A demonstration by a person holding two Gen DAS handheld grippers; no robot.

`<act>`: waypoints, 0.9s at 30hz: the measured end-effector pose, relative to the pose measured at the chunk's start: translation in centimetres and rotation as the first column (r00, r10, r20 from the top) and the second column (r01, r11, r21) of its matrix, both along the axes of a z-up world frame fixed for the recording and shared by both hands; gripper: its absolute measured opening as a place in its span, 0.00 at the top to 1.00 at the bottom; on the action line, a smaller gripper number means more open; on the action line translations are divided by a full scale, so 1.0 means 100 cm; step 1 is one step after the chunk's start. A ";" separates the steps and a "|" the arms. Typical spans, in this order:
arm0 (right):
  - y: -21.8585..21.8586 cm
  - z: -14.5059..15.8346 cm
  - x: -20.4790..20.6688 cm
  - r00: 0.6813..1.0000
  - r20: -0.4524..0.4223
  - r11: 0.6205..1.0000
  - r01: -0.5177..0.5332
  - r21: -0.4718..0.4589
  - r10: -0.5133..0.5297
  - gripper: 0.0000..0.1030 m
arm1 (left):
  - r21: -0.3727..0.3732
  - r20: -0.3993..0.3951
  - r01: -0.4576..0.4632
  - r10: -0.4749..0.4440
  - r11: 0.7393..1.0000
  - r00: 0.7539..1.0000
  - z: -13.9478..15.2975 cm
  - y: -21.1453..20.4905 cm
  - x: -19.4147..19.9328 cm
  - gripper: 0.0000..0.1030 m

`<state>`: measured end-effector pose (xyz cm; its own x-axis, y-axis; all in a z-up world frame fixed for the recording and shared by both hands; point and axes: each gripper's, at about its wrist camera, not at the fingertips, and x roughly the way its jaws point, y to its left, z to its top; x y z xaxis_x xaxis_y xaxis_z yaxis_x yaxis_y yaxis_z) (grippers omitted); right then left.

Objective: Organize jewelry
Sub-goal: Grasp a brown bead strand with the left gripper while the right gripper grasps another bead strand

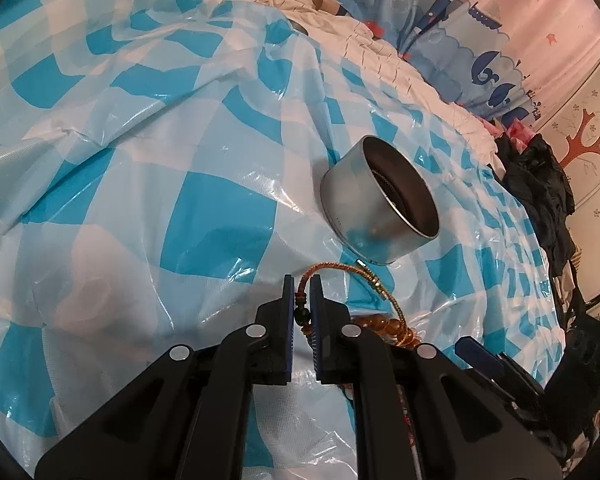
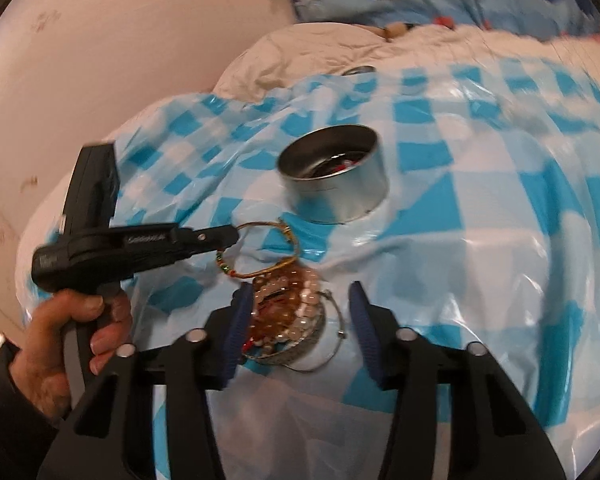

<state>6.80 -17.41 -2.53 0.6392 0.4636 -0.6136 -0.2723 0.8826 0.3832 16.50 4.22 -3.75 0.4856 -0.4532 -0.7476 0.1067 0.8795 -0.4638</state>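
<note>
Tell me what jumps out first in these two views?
The round metal tin sitting open on the blue-checked plastic sheet. Just before it, the left gripper pinches a gold cord bracelet, while the right gripper straddles a heap of amber beaded bracelets.

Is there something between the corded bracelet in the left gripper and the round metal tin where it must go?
Nothing visible blocks it. The left gripper is shut on the thin red-gold corded bracelet, and only bare blue-checked plastic sheet lies before the open round metal tin.
</note>
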 end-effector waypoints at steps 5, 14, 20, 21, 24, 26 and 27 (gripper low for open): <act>0.022 -0.006 0.011 0.999 0.000 0.998 -0.036 -0.059 0.036 0.63 | -0.001 -0.004 -0.013 0.013 1.000 1.000 -0.001 0.005 0.000 0.94; 0.034 -0.015 0.019 0.999 -0.028 0.985 -0.032 -0.171 0.028 0.88 | 0.002 -0.018 -0.024 0.024 1.000 1.000 -0.005 0.009 0.001 0.94; 0.009 0.003 0.012 1.000 0.000 0.999 0.003 -0.039 -0.003 0.88 | 0.003 -0.016 -0.029 0.029 1.000 0.999 -0.005 0.009 0.001 0.94; 0.003 0.007 0.009 1.000 0.010 1.000 0.014 -0.023 -0.014 0.88 | 0.004 -0.016 -0.029 0.029 1.000 0.999 -0.005 0.009 0.001 0.94; -0.015 0.016 0.005 0.998 0.030 0.998 0.062 -0.008 -0.061 0.88 | 0.011 -0.024 -0.025 0.025 1.000 0.999 -0.008 0.007 0.001 0.94; -0.028 0.012 0.009 0.995 0.001 0.995 0.102 -0.014 -0.102 0.88 | 0.016 -0.032 -0.023 0.023 1.000 0.999 -0.010 0.005 0.002 0.94; -0.032 0.008 0.012 0.993 -0.021 0.994 0.113 -0.014 -0.113 0.88 | 0.017 -0.035 -0.022 0.023 1.000 0.999 -0.011 0.005 0.002 0.93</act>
<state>7.98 -20.57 -1.69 0.6733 0.3817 -0.6333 -0.1625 0.9119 0.3769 16.69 4.70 -4.86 0.4684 -0.4299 -0.7719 0.0704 0.8890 -0.4524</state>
